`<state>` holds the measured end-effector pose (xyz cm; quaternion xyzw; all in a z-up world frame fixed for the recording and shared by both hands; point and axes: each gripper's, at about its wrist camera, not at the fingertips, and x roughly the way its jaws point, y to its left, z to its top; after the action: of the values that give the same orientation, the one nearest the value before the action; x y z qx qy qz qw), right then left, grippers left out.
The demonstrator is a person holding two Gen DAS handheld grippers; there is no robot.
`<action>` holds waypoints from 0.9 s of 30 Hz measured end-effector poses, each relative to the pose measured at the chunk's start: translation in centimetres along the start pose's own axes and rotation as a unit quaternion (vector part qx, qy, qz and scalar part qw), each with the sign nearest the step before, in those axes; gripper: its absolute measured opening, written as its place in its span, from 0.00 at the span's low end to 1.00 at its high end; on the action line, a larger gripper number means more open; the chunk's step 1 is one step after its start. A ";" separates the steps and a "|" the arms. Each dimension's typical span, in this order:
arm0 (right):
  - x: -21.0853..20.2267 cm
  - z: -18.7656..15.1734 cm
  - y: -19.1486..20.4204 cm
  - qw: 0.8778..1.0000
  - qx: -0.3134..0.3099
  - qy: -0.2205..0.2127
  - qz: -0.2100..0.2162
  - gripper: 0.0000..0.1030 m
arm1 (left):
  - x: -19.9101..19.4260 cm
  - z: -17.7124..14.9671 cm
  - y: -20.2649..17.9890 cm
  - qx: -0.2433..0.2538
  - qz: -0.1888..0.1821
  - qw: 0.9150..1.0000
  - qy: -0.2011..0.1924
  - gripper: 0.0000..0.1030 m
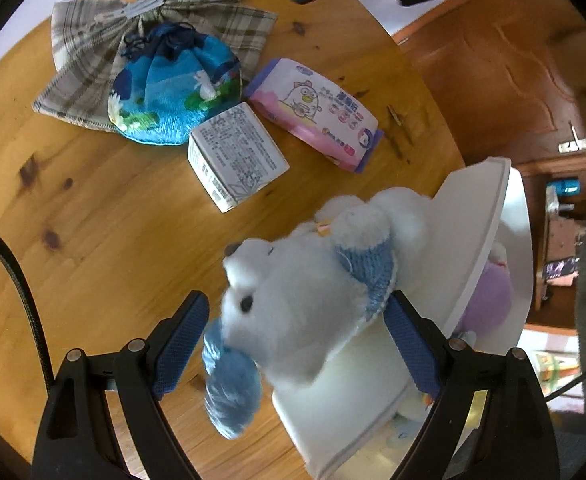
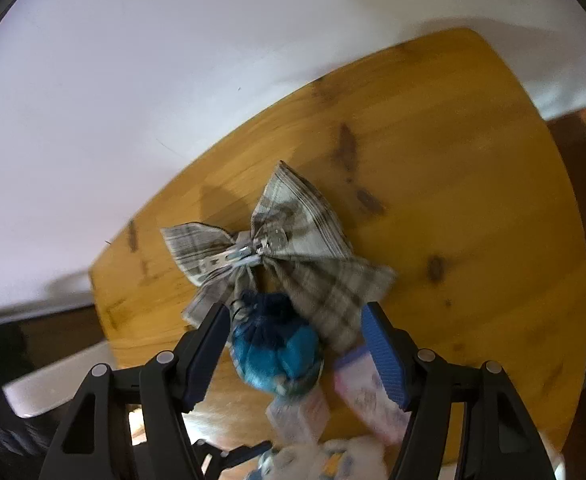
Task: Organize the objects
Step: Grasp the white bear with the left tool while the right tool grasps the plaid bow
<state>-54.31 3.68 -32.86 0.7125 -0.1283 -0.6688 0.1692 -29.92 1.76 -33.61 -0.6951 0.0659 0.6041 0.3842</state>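
White plush bear (image 1: 293,300) between claw (image 1: 299,340) fingers

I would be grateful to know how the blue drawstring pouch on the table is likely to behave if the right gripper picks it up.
The blue drawstring pouch looks like soft fabric bulging round, so it would probably squash between the fingers. Its shiny weave may slip a little. Cinched shut, it likely keeps its contents, though it may sag and drag the plaid bow beneath it.

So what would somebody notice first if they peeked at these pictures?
Probably the fluffy white teddy in a blue scarf, right between the left gripper's open jaws, leaning on a white bin at the table's edge. Next, the bright blue drawstring pouch in the middle of the wooden table, lying on a checked cloth bow.
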 end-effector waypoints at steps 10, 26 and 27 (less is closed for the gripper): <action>3.8 2.3 1.4 0.999 -0.049 -0.002 -0.021 0.71 | 1.0 0.1 0.9 -0.066 -0.009 0.998 -0.013 0.88; 4.7 2.6 2.5 0.999 -0.012 -0.036 0.011 0.60 | 0.3 -0.7 0.1 -0.133 -0.034 0.990 -0.035 0.72; 4.7 2.6 2.8 0.999 -0.019 -0.040 0.001 0.55 | 0.2 -0.7 0.1 -0.148 -0.032 0.987 -0.046 0.71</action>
<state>-56.45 -0.94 -36.15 0.6818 -0.1228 -0.6990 0.1775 -29.32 1.33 -33.81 -0.7174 -0.0645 0.6261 0.2986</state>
